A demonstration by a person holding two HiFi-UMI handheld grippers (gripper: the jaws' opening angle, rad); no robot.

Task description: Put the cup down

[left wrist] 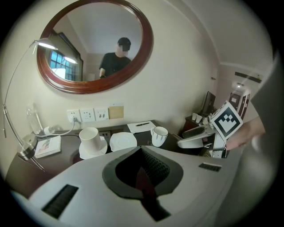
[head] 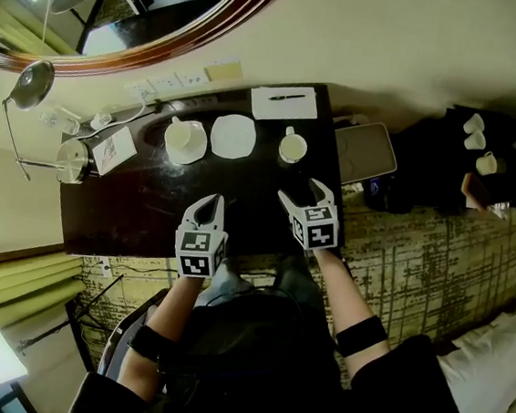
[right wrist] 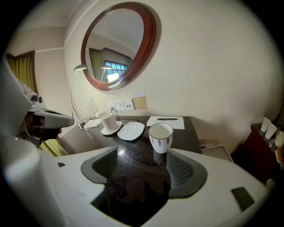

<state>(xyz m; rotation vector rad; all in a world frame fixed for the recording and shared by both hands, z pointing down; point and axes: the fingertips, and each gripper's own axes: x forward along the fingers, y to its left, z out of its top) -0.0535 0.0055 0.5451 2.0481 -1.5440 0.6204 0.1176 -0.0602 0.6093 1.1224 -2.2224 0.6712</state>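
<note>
Head view: white cup (head: 293,146) upright on dark desk (head: 137,220), just right of empty saucer (head: 233,136). 2 grippers over near edge.

Left gripper view: left gripper (left wrist: 141,153) jaws pressed together, nothing between; cup (left wrist: 159,135) well beyond.

Right gripper view: right gripper (right wrist: 142,153) jaws wide apart, empty. Cup (right wrist: 160,137) stands free on desk just past the tips, nearer the right-hand jaw.

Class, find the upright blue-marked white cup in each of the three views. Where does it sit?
Head view: cup above centre, right of the empty saucer.
Left gripper view: cup just right of centre, right of the saucer.
Right gripper view: cup at centre, right of the saucer.
Shared landmark: the empty saucer.
</note>
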